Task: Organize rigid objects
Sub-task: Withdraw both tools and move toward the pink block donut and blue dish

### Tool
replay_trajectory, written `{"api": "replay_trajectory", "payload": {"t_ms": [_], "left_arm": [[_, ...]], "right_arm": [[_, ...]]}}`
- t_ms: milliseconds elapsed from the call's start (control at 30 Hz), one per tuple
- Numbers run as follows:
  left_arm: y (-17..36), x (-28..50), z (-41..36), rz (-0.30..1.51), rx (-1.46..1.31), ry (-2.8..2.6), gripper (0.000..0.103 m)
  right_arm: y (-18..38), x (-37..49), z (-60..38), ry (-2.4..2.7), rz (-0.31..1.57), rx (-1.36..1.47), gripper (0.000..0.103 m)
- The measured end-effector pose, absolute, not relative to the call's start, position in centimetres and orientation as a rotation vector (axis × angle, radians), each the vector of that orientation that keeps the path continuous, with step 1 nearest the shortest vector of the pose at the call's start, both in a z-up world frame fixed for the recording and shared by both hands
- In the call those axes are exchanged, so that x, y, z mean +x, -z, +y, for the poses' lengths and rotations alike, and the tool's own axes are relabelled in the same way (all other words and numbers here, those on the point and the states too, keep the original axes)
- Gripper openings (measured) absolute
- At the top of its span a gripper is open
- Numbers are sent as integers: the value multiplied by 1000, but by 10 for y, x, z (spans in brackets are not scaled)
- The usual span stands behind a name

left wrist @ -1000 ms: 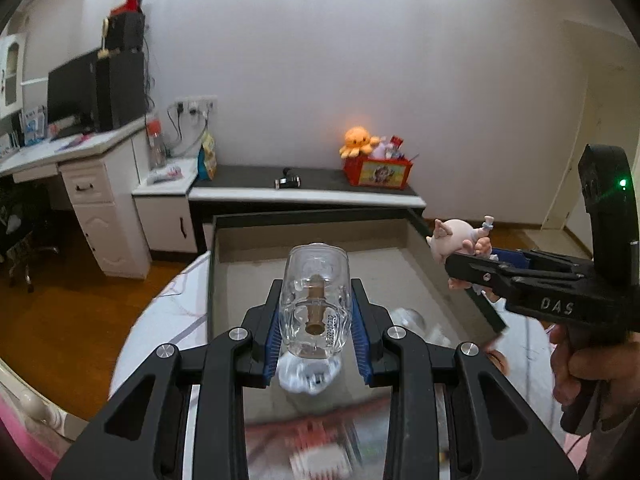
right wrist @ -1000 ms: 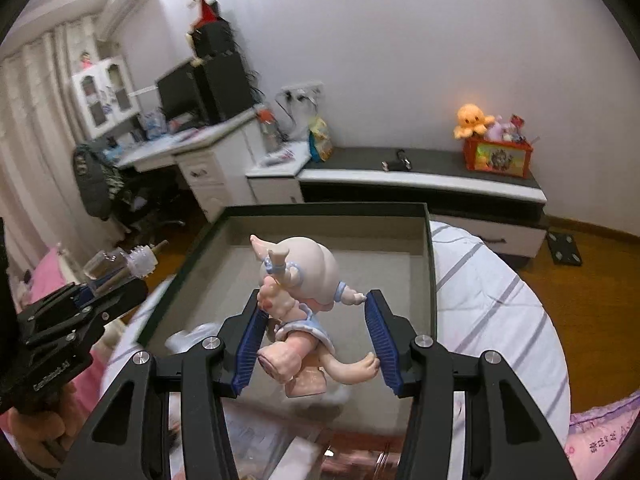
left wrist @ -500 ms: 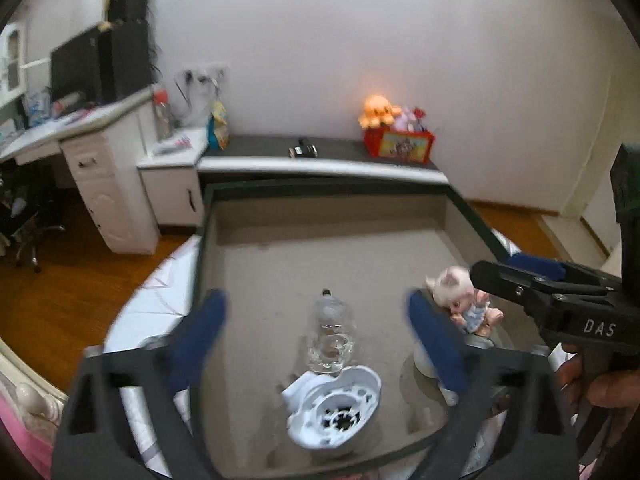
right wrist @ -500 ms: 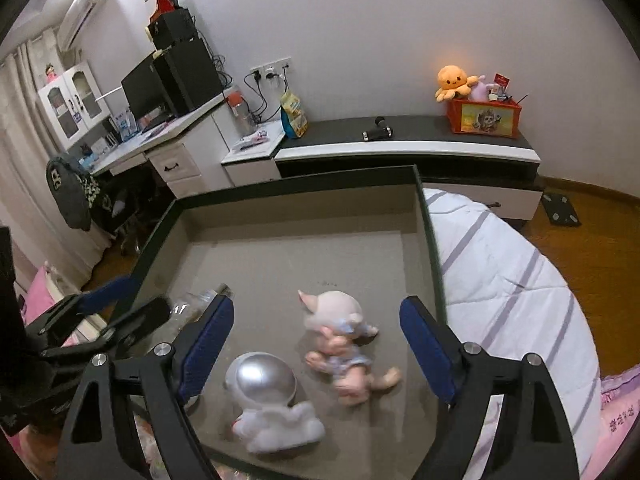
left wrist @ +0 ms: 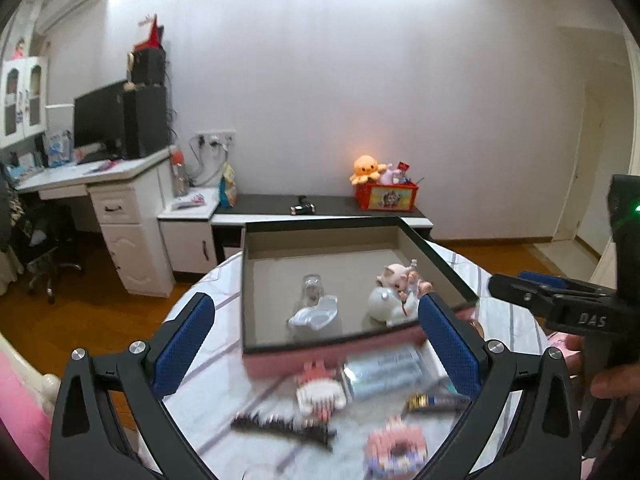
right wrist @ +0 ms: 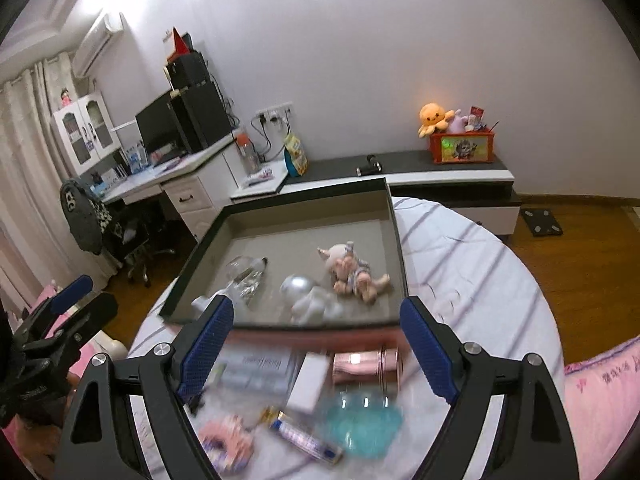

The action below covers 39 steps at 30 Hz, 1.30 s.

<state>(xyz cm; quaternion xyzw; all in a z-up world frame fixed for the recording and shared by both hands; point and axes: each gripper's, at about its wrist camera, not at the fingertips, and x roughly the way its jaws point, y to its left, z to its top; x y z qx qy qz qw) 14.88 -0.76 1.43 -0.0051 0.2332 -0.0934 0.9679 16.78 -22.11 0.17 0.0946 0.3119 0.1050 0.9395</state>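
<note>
- Above the near table edge: left gripper (left wrist: 316,328) spread wide, jaws just been opening, nothing between the pads; blue pads frame the tray's near wall and the clutter in front.
- Right gripper (right wrist: 316,346) also released, jaws just opened, nothing gripped.
- Tray (right wrist: 394,236), dark rim, grey floor, sits at 12 o'clock from both claws on the round table (right wrist: 460,264) with striped cloth.
- In the tray: clear glass bottle (right wrist: 246,276) lying at 11 o'clock, white-and-silver toy (right wrist: 308,300) centre, doll (right wrist: 352,270) lying at 1 o'clock of the toy, just beside it.
- Room: white desk with monitor at 10 o'clock, low dark-topped cabinet (left wrist: 332,210) behind the tray, orange plush and red box on it.
- Loose items in front of the tray are motion-blurred: pink can (right wrist: 366,364), teal blob, small tube, pink brick toys; details unreadable.
- Person's hand on the right gripper's handle cut off at the left view's right edge.
</note>
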Motion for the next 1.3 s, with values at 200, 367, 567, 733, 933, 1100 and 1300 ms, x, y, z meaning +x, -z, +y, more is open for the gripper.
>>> {"api": "replay_trajectory", "payload": {"t_ms": [200, 367, 567, 733, 933, 1100, 1300], "left_arm": [[-10, 99, -6, 447, -17, 125, 103], [0, 68, -3, 454, -33, 80, 103], [14, 48, -3, 486, -42, 75, 103], [17, 38, -2, 488, -47, 62, 103], [22, 32, -6, 502, -47, 70, 103], [24, 28, -7, 509, -45, 73, 103], [26, 30, -6, 518, -54, 71, 103]], "right_arm": [[-2, 117, -210, -164, 597, 133, 87], [3, 89, -205, -132, 577, 122, 87], [11, 63, -201, -102, 562, 101, 87], [17, 51, -196, -113, 567, 87, 87], [23, 46, -194, -116, 580, 82, 87], [24, 44, -194, -118, 587, 79, 87], [25, 43, -195, -115, 590, 80, 87]]}}
